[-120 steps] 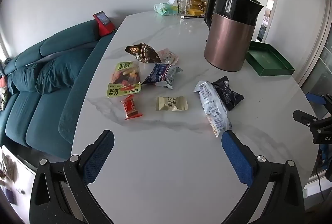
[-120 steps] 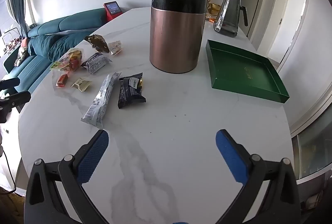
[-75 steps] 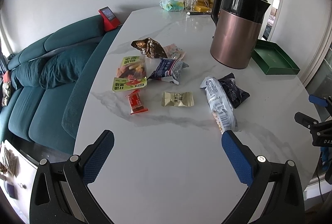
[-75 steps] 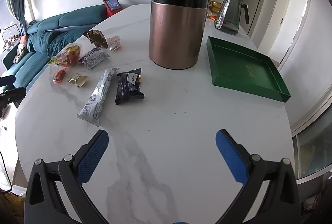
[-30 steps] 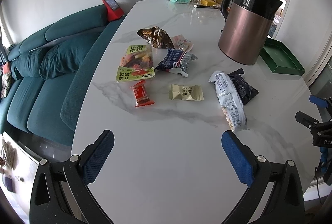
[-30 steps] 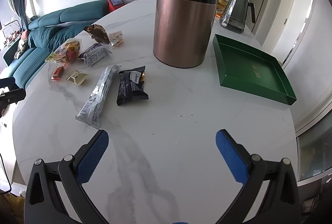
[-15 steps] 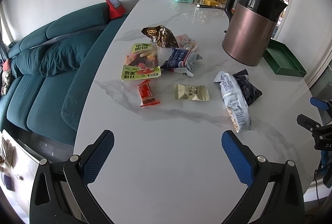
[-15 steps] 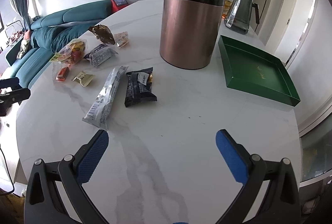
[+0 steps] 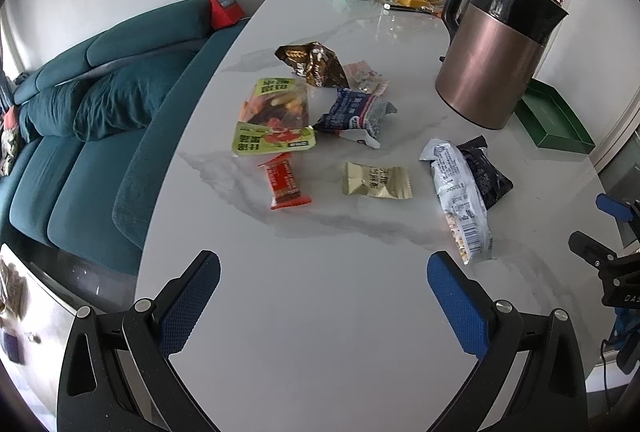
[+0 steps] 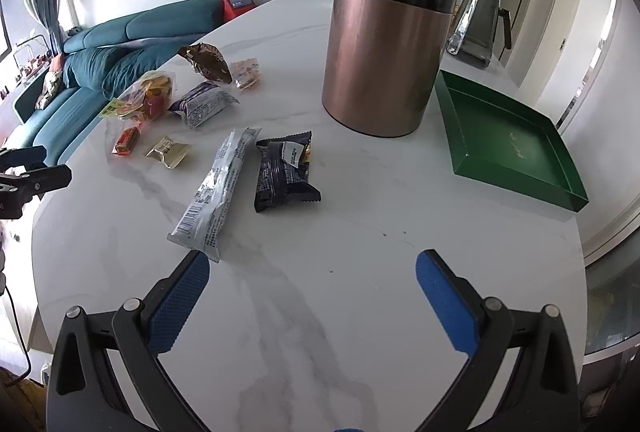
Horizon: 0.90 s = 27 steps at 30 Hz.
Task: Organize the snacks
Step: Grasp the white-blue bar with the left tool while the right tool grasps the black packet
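Our left gripper point(image 9: 323, 272) hovers with jaws spread wide, nothing between its blue pads point(image 9: 191, 302). Our right gripper point(image 10: 312, 272) hangs likewise, jaws wide apart and empty, off to the left one's right side.

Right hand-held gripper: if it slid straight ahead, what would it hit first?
Probably bare table first, then the copper kettle. The black snack packet lies slightly left of that line; depth is uncertain.

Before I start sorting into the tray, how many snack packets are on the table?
8, all loose on the table: brown bag, pink, green, blue, red, gold, long silver, black. None visibly hidden.
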Each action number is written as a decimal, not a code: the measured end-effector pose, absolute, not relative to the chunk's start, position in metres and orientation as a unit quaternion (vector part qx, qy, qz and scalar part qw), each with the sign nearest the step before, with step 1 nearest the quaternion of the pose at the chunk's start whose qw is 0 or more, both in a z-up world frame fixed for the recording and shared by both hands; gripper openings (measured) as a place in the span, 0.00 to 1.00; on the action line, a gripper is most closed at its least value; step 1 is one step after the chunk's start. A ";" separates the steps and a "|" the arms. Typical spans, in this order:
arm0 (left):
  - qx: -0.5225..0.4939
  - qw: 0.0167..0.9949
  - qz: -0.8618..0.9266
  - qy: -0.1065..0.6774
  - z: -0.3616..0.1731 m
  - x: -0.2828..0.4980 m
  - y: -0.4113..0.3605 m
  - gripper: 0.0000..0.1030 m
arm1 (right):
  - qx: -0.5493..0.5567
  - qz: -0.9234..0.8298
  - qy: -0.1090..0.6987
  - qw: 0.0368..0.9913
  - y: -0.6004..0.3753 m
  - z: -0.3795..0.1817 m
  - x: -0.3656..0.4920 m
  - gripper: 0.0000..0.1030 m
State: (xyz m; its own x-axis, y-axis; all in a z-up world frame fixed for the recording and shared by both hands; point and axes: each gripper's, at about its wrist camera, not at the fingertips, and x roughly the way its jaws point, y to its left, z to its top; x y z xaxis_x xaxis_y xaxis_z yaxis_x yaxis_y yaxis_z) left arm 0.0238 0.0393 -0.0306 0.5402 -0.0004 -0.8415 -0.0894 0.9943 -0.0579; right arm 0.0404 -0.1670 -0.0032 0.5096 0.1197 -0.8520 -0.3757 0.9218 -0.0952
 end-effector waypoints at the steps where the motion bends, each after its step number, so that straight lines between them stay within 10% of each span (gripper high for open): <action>1: -0.048 0.876 0.023 0.480 -0.031 0.025 0.036 0.99 | -0.136 0.145 0.474 0.858 -0.167 -0.004 0.041 1.00; 27: -0.098 0.829 0.036 0.550 -0.083 0.107 -0.057 0.99 | -0.152 0.214 0.475 0.840 -0.182 -0.043 0.101 1.00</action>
